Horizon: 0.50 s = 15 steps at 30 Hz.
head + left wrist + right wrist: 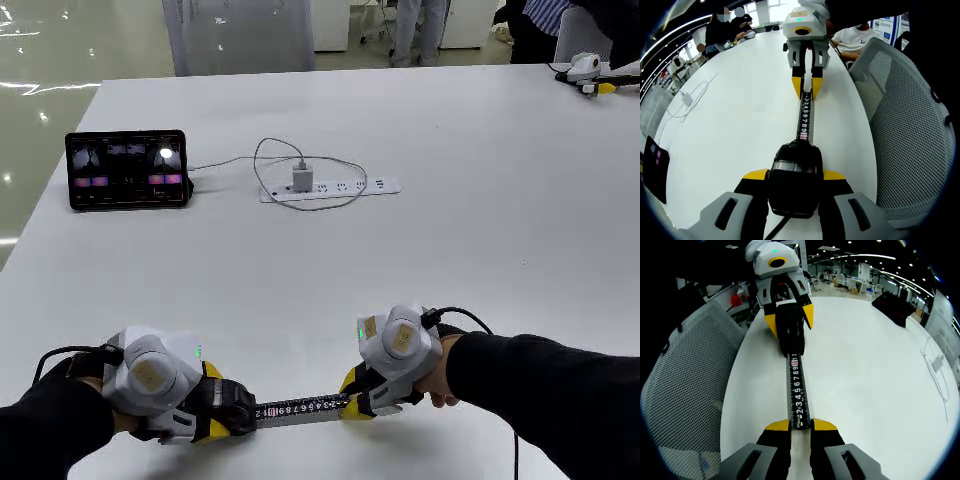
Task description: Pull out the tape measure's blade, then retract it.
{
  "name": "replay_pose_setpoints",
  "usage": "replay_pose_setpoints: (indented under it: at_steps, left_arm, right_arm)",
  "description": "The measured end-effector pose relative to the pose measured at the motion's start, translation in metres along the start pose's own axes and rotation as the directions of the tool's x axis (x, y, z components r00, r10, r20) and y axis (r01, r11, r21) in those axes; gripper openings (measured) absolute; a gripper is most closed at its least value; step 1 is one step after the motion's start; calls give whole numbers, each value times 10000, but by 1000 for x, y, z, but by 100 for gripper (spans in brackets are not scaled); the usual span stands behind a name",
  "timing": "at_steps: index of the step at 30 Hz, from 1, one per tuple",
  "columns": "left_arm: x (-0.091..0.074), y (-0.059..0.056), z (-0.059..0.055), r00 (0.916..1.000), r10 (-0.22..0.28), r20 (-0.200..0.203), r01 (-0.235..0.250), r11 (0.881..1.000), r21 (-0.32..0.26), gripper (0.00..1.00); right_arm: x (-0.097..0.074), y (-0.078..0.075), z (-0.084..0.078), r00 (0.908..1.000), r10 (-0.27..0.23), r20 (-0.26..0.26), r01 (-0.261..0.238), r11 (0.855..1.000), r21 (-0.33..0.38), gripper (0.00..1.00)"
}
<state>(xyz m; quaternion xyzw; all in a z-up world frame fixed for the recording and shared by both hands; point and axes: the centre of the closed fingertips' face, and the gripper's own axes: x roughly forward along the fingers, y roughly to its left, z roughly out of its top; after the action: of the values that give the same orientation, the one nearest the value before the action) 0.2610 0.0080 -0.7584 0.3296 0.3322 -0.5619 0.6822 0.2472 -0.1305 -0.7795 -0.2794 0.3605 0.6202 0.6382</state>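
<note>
While left hand-held gripper (213,403) clamps tape measure (795,182), right (801,425) pinches blade (796,385).

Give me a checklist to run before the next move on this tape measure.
1. Left gripper shut on the tape measure case: ok.
2. Right gripper shut on the end of the blade: ok.
3. Blade straight between the grippers, no kink: ok.
4. Blade lock on the case: cannot tell.
5. Charger cable and tablet well away from the blade: ok.
</note>
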Motion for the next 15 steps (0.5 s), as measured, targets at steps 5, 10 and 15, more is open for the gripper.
replay_pose_setpoints:
  at_steps: [5, 10, 15]
  left_arm:
    - [-1, 0, 0, 10000, 6, 2, -6, 10000, -15, 33]
    - [-1, -1, 1, 10000, -5, 3, 5, 10000, -29, 33]
    - [-1, -1, 1, 10000, -5, 9, 5, 10000, -36, 33]
  right_arm:
    - [-3, 0, -2, 10000, 9, -41, -9, 10000, 0, 10]
    - [-4, 0, -6, 10000, -14, -85, 14, 10000, -23, 10]
    - [-7, 0, -9, 9999, -27, -133, 27, 10000, -38, 10]
